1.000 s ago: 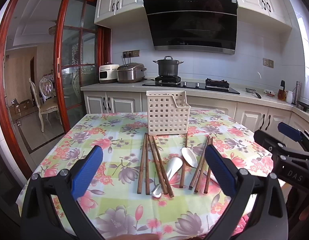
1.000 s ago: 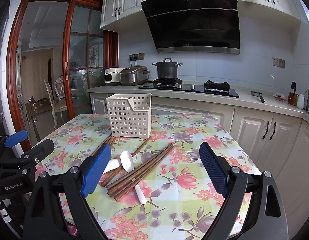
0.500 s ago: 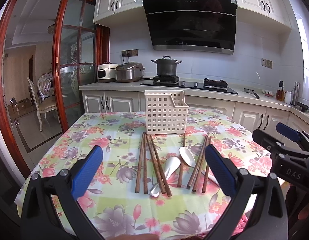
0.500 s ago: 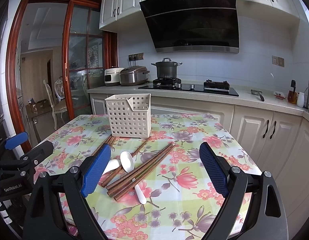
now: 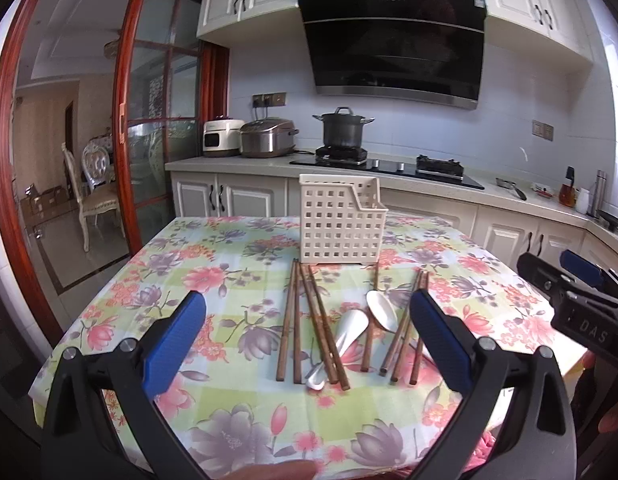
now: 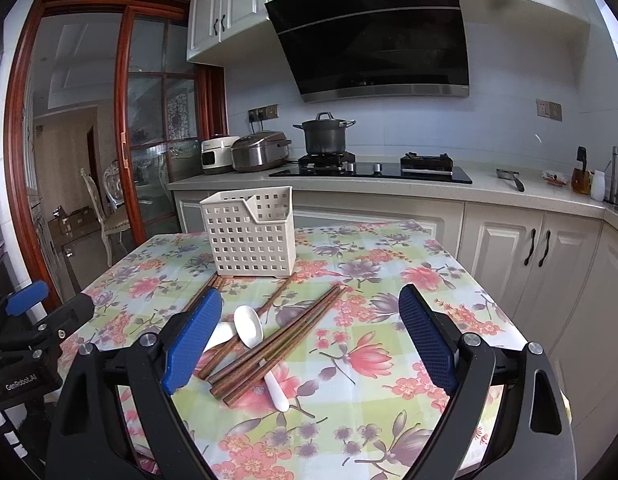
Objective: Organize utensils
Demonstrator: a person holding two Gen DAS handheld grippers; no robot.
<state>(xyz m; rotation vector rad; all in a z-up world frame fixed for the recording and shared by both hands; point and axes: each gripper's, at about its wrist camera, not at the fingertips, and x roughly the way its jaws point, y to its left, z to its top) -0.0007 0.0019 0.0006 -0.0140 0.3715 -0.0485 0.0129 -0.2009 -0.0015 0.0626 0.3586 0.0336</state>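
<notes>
Left gripper point(image 5: 307, 334): nearest me, held above the near edge of the bench, fingers point(image 5: 175, 336) spread wide and holding nothing.
Right gripper point(image 6: 309, 336): beside it, likewise hovering, fingers point(image 6: 427, 338) wide apart and empty.
Writing on the tools: the right gripper's body, seen from the left wrist view, reads "DAS" point(image 5: 593, 326); the left gripper's body, seen from the right wrist view, reads "GenRobot.AI" point(image 6: 21, 383).
Chopsticks point(image 5: 309, 324): several brown wooden ones lie flat on the flowered tablecloth point(image 5: 229, 280), in loose bundles pointing toward the basket.
Spoons point(image 5: 383, 314): two white ones lie among the chopsticks, one partly under a stick.
Basket point(image 5: 339, 222): a cream perforated holder stands upright just beyond the far ends of the sticks; no handles show above its rim, so I take it to be unfilled.
Progress: by my reading, nothing is sorted yet; every utensil remains to be lifted into the basket.
Far counter: pot point(image 5: 343, 128) on the hob, two cookers point(image 5: 267, 142) beside it; no label there is readable.
</notes>
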